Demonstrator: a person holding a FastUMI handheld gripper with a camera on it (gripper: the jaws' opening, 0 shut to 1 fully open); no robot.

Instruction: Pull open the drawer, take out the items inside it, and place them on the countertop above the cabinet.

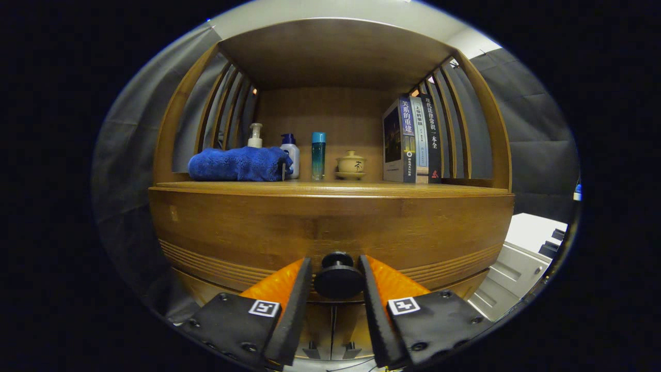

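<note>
A wooden cabinet stands right in front of me, its drawer front (232, 227) flush with the cabinet body. A round black drawer knob (338, 279) sticks out of the drawer front and sits between my two fingers. My gripper (336, 281) is closed around it, with both fingertips (304, 284) against the knob's sides. The drawer's inside is hidden. The countertop (361, 188) lies just above the drawer, under a wooden shelf roof.
At the back of the countertop stand a folded blue towel (238, 164), a pump bottle (254, 136), a white bottle with a blue cap (290, 155), a teal bottle (318, 155), a lidded tea cup (350, 165) and upright books (413, 139). White furniture (516, 268) stands to the right.
</note>
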